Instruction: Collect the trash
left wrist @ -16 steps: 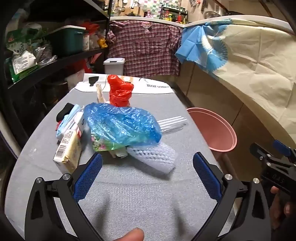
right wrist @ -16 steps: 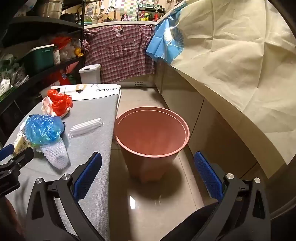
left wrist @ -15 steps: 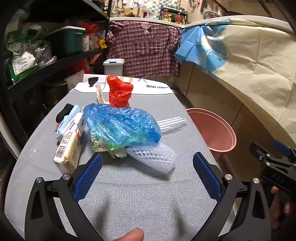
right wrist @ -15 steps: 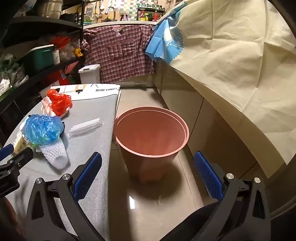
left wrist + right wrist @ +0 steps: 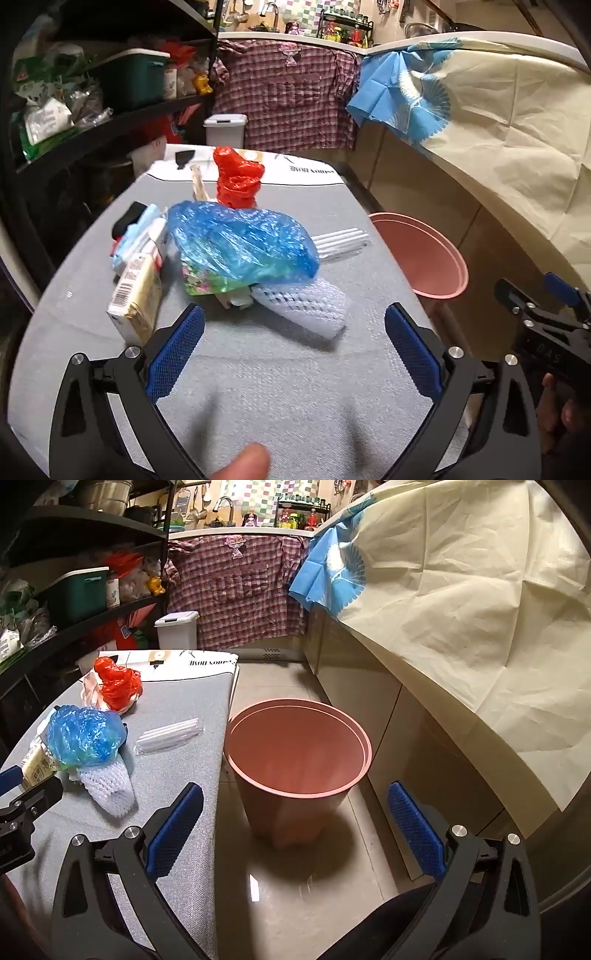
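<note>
A heap of trash lies on the grey table (image 5: 280,387): a crumpled blue plastic bag (image 5: 240,243), a white foam net sleeve (image 5: 303,304), a red plastic bag (image 5: 238,181), a clear pack of white straws (image 5: 341,240) and a yellow carton (image 5: 135,301). My left gripper (image 5: 293,332) stands open just short of the foam net, nothing between its fingers. A pink bin (image 5: 297,755) stands on the floor right of the table. My right gripper (image 5: 295,814) is open above the floor before the bin. The blue bag (image 5: 85,736) and straws (image 5: 168,734) show there too.
Dark shelves (image 5: 110,118) with boxes and bags run along the left. A checked cloth (image 5: 291,99) hangs at the back beside a small white bin (image 5: 225,129). A cream sheet (image 5: 461,602) drapes the counter on the right. A thumb (image 5: 243,461) shows at the bottom.
My left gripper has edged slightly closer to the trash heap. The right gripper and the bin look the same.
</note>
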{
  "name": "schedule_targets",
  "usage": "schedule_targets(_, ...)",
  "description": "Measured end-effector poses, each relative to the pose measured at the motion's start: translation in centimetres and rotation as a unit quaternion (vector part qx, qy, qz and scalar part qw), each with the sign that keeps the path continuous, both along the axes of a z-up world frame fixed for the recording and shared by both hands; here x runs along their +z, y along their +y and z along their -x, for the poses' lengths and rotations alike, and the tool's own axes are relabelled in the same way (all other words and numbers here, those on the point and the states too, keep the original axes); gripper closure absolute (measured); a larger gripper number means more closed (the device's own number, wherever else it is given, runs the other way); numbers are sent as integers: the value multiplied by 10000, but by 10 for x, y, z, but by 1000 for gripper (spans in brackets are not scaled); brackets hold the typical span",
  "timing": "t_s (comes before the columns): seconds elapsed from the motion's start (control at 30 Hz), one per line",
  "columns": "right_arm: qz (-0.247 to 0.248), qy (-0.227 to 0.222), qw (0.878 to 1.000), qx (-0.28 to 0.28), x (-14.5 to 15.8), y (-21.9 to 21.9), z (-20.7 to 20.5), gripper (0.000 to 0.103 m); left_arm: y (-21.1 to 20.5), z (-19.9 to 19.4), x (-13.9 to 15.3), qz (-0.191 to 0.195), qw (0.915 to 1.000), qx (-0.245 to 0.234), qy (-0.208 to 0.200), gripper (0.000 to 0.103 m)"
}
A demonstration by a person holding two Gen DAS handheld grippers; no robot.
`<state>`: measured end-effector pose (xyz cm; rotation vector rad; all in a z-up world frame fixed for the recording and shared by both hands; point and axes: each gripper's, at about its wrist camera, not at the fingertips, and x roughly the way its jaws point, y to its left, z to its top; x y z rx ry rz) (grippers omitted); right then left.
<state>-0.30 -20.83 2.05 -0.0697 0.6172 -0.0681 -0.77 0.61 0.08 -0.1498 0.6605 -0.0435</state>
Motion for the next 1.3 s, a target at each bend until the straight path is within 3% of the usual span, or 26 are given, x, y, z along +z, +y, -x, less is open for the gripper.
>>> schedule_targets(0.17, 14, 3, 10000, -18, 0, -1, 1, 5, 0, 2, -2, 115, 9999, 1, 70, 16)
schedule_targets(0.43, 10, -9, 10000, -25, 1, -4, 0, 5, -2, 1, -7, 173, 9995, -162, 189, 16)
schedule_targets(0.83, 30, 0, 10000, -29, -2, -2, 0, 5, -12, 5, -4, 226, 9995, -237, 36, 16)
schedule_targets(1.3, 70, -72, 9999, -48, 0, 1, 2, 5, -19, 8, 1, -109, 9996, -181, -182, 22)
